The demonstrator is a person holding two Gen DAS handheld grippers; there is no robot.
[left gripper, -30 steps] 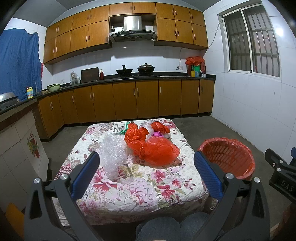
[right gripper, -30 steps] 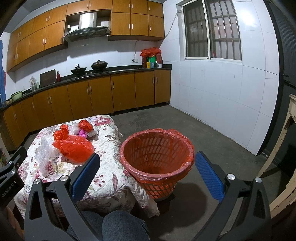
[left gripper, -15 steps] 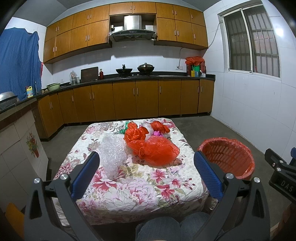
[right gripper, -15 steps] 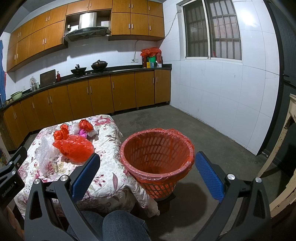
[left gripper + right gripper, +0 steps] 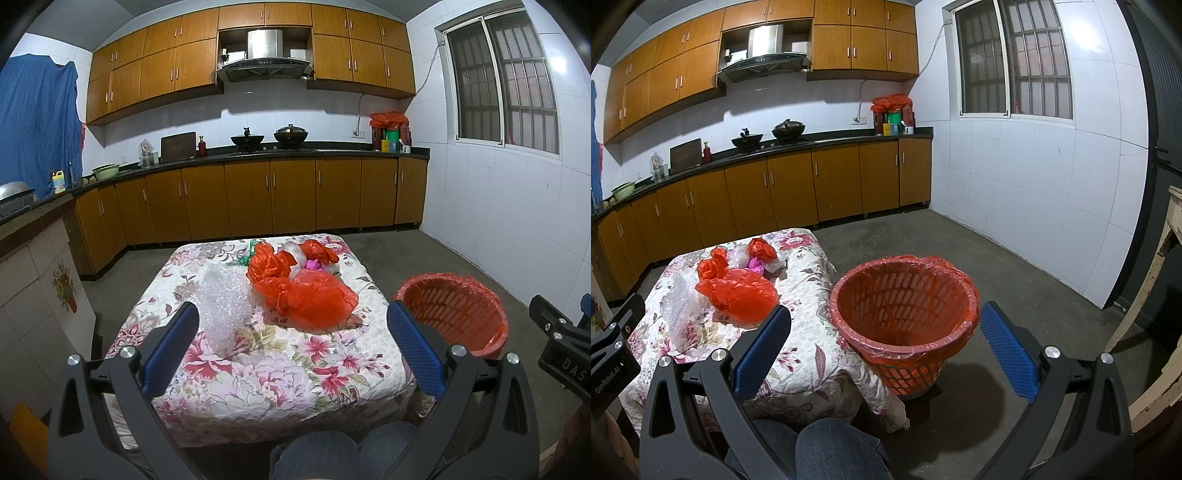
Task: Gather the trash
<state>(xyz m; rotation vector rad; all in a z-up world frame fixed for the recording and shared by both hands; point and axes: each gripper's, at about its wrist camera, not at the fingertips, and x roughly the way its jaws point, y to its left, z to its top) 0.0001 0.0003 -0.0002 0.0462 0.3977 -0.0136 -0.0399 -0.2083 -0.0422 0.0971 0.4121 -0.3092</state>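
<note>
Both wide apart and holding nothing, left gripper (image 5: 291, 347) facing red bags (image 5: 306, 299) at 12 o'clock, right gripper (image 5: 884, 345) facing basket (image 5: 905, 295).

cabinets (image 5: 269, 195) wooden | range hood (image 5: 264, 55) above woks | window (image 5: 502, 79) barred

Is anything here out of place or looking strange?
Only the trash: crumpled red bags and bubble wrap lie loose on the table, while the basket beside it looks empty. Nothing seems spilled or broken.
</note>
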